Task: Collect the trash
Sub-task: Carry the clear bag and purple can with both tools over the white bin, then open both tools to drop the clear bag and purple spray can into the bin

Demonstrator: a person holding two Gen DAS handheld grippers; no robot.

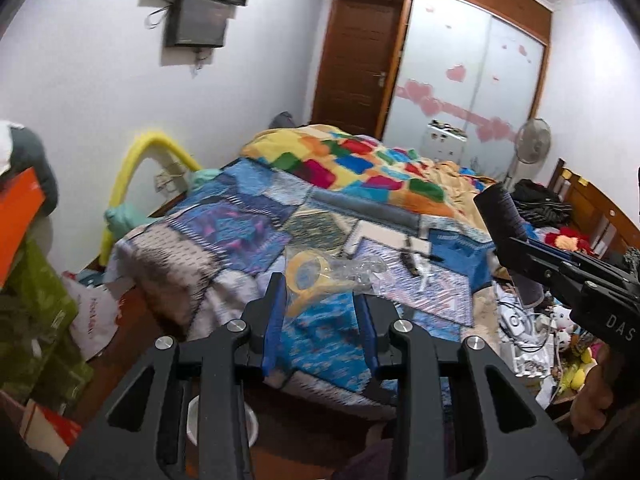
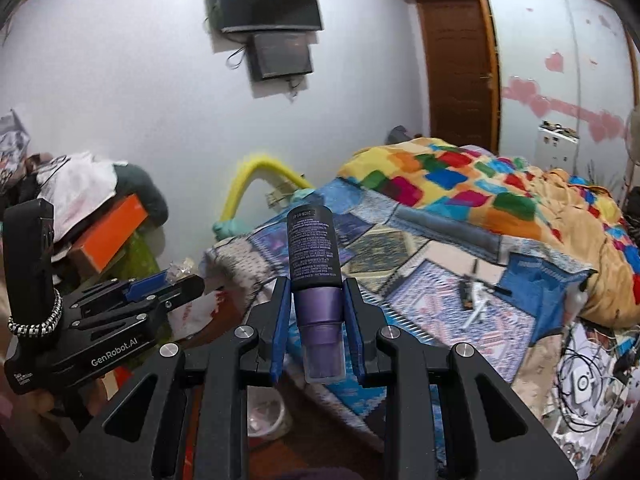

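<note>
My left gripper (image 1: pixel 320 294) is shut on a crumpled clear plastic bag (image 1: pixel 344 270) that holds a yellow ring. The right wrist view shows the same gripper (image 2: pixel 188 282) at the left, a bit of clear plastic (image 2: pixel 178 270) sticking out at its tips. Between the blue pads of my right gripper (image 2: pixel 316 304) stands a spray bottle (image 2: pixel 314 248), black above and purple below, and the gripper is shut on it. From the left wrist, that gripper (image 1: pixel 516 246) and its bottle (image 1: pixel 498 210) appear at the right. A white bin (image 2: pixel 266 416) sits on the floor below both grippers.
A bed with a patchwork quilt (image 1: pixel 224 236) and a colourful blanket (image 1: pixel 360 164) fills the middle, with small loose items (image 2: pixel 474 292) on it. Orange and green boxes (image 1: pixel 28 248) are stacked at the left. A white plastic bag (image 1: pixel 94 316) lies on the floor. Cables and toys (image 1: pixel 532 328) clutter the right.
</note>
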